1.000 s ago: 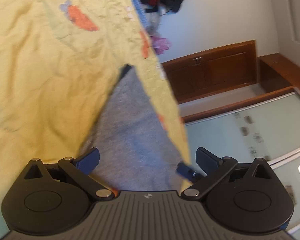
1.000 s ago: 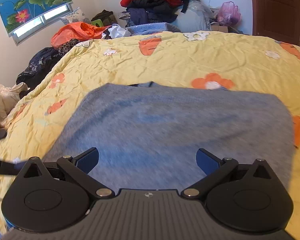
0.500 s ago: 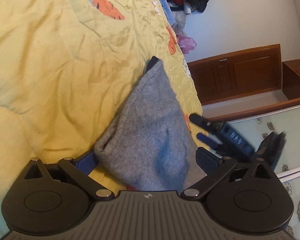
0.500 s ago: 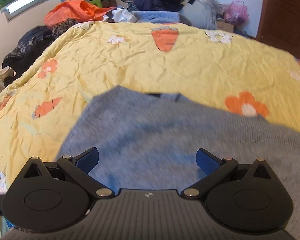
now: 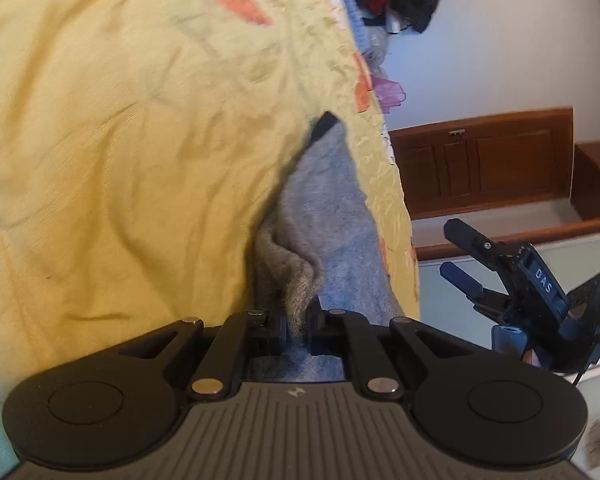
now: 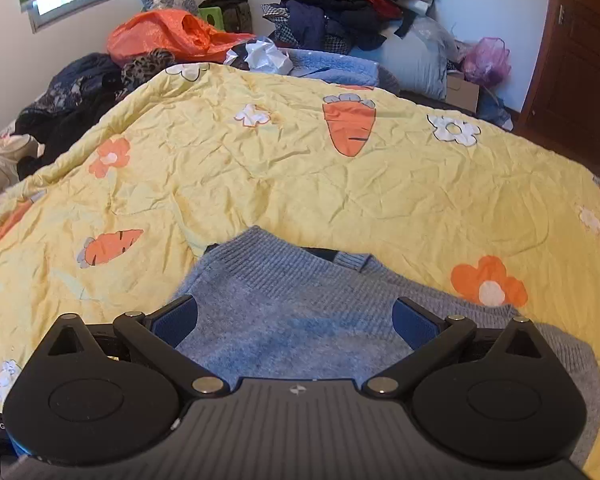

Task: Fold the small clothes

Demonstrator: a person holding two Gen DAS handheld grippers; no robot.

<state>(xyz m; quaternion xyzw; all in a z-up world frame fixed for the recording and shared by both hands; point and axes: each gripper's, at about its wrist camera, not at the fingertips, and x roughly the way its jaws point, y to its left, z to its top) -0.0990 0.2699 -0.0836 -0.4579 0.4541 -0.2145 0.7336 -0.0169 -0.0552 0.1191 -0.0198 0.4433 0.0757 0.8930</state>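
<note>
Yellow quilt point(image 6: 300, 184): crumpled, printed with orange carrots and flowers; fills most of both views and carries the garment.

Grey knit sweater point(image 6: 300, 320): lies on the quilt at lower centre of the right wrist view, ribbed collar toward the middle of the frame, body running under the claw. In the left wrist view it point(image 5: 332, 216) stretches as a narrow strip from frame centre down to the bottom, one edge bunched into a fold.

Clothes pile point(image 6: 352, 4): red, black and dark blue garments heaped at upper centre beyond the quilt. An orange plastic bag point(image 6: 168, 36) sits at upper left, a purple bag point(image 6: 486, 60) at upper right.

Wooden cabinet point(image 5: 480, 160): brown panelled doors, right of centre in the left wrist view.

Right gripper point(image 6: 296, 316): jaws spread wide apart, blue pads either side of the sweater, nothing clamped. Also seen at lower right of the left wrist view point(image 5: 464, 264), beside the quilt's edge.

Left gripper point(image 5: 298, 320): jaws drawn together, pinching the bunched sweater edge at bottom centre.
</note>
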